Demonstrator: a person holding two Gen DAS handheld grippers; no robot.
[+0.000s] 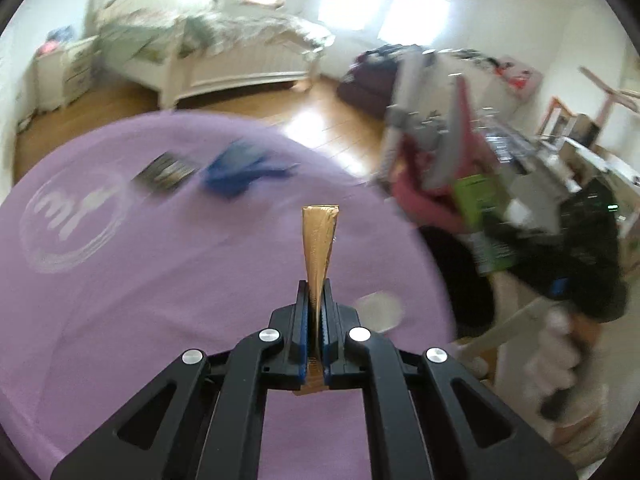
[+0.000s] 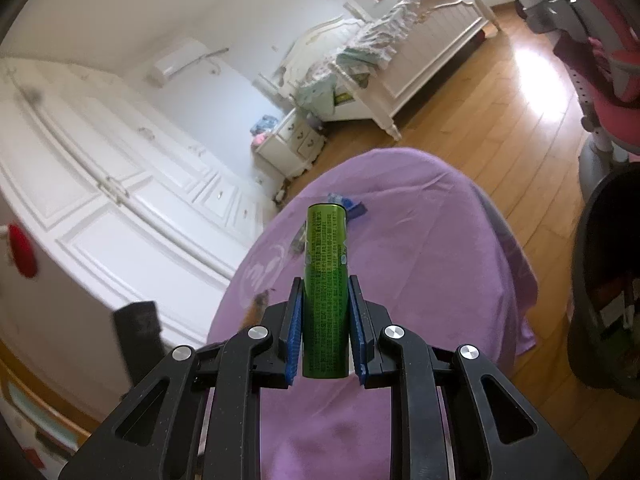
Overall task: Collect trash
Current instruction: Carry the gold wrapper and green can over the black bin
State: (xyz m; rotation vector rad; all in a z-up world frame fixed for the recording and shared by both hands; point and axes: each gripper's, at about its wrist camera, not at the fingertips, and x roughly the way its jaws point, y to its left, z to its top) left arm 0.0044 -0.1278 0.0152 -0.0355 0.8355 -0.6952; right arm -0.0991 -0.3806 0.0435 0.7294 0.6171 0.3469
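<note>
Gold wrapper (image 1: 319, 248) pinched in left gripper (image 1: 316, 300); background blurred.

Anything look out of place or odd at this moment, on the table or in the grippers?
Litter still lies on the purple cloth: a crumpled blue wrapper, a dark packet and a pale disc. The left gripper pinches a gold wrapper; the right gripper holds a green can. Nothing spilled.

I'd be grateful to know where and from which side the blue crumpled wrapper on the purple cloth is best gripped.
Pinch the blue wrapper at its raised, bunched middle, coming down from above. It lies low on the purple cloth, and its thin tail toward the floor side would likely slip or tear. The dark packet beside it leaves that side tight.
</note>
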